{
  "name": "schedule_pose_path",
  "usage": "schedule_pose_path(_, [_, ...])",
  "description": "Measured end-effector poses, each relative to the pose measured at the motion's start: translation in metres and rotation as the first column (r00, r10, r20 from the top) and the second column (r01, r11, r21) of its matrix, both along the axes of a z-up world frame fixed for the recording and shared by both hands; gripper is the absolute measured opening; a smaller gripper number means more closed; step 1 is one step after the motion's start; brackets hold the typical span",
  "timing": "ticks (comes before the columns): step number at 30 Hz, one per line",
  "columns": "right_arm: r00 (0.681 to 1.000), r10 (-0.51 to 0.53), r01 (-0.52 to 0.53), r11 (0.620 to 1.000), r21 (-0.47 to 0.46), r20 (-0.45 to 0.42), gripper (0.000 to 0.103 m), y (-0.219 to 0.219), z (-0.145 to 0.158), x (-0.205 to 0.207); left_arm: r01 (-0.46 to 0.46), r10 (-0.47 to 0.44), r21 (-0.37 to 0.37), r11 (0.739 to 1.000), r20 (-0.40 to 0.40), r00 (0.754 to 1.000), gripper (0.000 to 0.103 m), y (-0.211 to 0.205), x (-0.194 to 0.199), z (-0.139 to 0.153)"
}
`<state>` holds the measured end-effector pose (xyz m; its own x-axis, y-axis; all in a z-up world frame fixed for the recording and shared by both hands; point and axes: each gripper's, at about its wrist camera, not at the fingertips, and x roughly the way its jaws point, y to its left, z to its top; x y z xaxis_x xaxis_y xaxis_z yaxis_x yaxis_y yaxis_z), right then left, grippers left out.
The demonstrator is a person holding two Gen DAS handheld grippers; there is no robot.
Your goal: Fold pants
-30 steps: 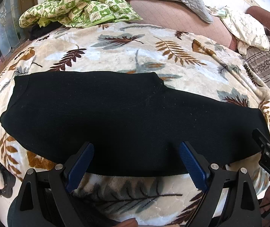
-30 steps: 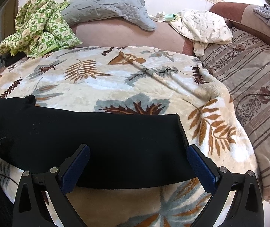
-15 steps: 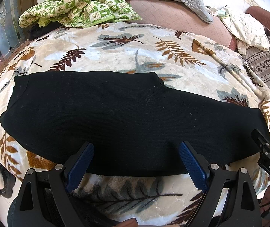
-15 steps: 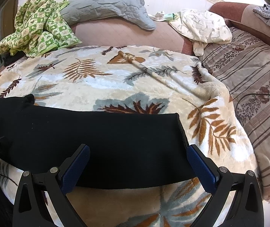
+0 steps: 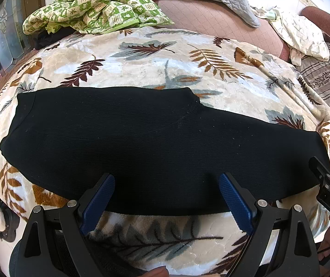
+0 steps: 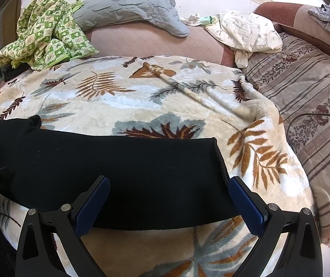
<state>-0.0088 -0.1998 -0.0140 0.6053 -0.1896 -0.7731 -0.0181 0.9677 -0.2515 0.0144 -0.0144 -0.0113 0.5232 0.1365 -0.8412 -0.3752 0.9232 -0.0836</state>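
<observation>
left wrist view: black knit pants (image 5: 155,147) lie flat on the leaf-print plush blanket (image 5: 165,69); my left gripper (image 5: 167,198) and right gripper (image 6: 168,203) hover with fingers wide, holding nothing; i should pinch the near hem evenly at both ends.

Your work surface is a bed (image 6: 155,41) covered by a leaf-print blanket (image 5: 141,69). The black pants (image 5: 155,147) lie flat on that blanket's near part. Beyond the blanket sit a green checked quilt (image 5: 95,2) and a grey pillow (image 6: 130,7).

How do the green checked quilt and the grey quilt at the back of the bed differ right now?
The green checked quilt is crumpled into a heap; the grey quilt lies stretched out long. The green one bears a printed check pattern; the grey one is plain with stitched lines. Both sit beyond the leaf-print blanket, well away from the black pants.
</observation>
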Motion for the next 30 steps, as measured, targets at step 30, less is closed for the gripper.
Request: schedule_pose_path(30, [1.000, -0.001, 0.001, 1.000, -0.001, 0.000, 0.103, -0.0009, -0.0004, -0.0002, 0.005, -0.005, 0.018, 1.000, -0.003, 1.000, 0.092, -0.0023, 0.0002, -0.0014])
